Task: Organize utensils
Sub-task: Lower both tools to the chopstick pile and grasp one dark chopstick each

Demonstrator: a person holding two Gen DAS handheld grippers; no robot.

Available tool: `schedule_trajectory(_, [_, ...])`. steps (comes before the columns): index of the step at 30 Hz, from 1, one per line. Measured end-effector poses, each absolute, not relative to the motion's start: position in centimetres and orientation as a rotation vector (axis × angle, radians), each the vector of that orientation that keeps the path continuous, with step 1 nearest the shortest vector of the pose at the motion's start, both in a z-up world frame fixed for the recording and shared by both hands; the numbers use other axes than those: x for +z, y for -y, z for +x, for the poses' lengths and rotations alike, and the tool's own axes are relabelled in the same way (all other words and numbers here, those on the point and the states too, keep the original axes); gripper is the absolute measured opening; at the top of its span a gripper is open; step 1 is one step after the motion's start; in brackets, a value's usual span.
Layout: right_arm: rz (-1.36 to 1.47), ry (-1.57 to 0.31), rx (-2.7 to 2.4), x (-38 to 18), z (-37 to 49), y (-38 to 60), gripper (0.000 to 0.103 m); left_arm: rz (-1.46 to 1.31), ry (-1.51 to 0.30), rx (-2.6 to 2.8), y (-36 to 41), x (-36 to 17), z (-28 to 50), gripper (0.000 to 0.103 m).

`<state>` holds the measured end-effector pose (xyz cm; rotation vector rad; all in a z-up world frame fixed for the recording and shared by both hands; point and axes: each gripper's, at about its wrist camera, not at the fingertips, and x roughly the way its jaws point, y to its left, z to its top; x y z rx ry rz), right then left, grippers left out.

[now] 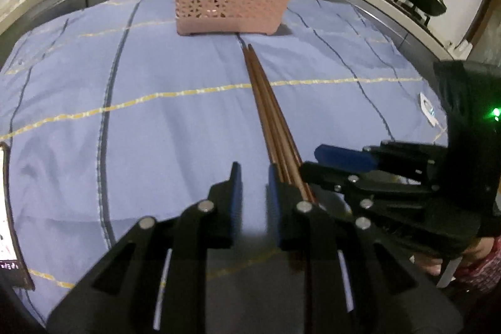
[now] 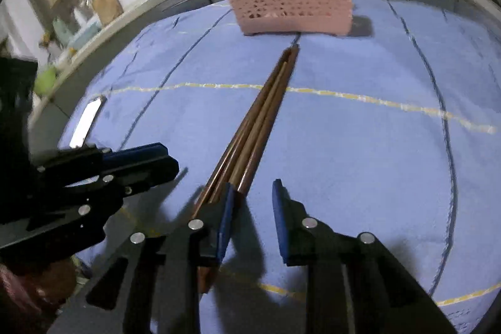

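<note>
We hold both grippers tilted down over the cloth (image 1: 156,121), side by side. The left gripper (image 1: 255,174) has its jaws slightly apart, released, with nothing between them; the chopsticks (image 1: 269,115) lie just at its 3 o'clock. The right gripper (image 2: 252,193) is likewise released, the chopsticks beside its left finger. The slim brown wooden sticks run toward 12 o'clock, where a pink perforated plastic basket (image 1: 231,2) stands.

Both wrist views look steeply down and forward from close above the blue cloth (image 1: 156,121), toward the pink basket (image 1: 233,2) at the far edge. Each sees the other gripper at its side; both share the brown chopsticks (image 2: 260,121) lying between them
</note>
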<state>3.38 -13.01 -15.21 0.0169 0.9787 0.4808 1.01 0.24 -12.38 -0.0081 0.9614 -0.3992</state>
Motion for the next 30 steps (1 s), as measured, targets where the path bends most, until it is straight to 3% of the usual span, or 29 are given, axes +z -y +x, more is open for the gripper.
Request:
schedule_trajectory(6, [-0.151, -0.917, 0.387, -15.7, 3.0, 12.7, 0.026, 0.034, -0.980, -0.404, 0.6, -13.0, 1.0, 0.017])
schedule_trajectory(16, [-0.062, -0.925, 0.352, -15.6, 3.6, 15.8, 0.026, 0.157, -0.965, -0.338, 3.2, -14.3, 1.6, 0.017])
schedule_trajectory(18, [-0.070, -0.912, 0.352, -15.6, 3.8, 15.8, 0.021, 0.186, -0.947, -0.309, 3.6, -14.4, 2.3, 0.010])
schedule_trajectory(20, [-0.077, -0.906, 0.344, -15.7, 3.9, 15.9, 0.007, 0.176, -0.949, -0.303, 3.5, -14.3, 2.8, 0.007])
schedule_trajectory(30, [-0.010, -0.968, 0.349, -15.8, 1.4, 21.1, 0.007, 0.138, -0.989, -0.294, -0.9, -14.1, 0.4, 0.010])
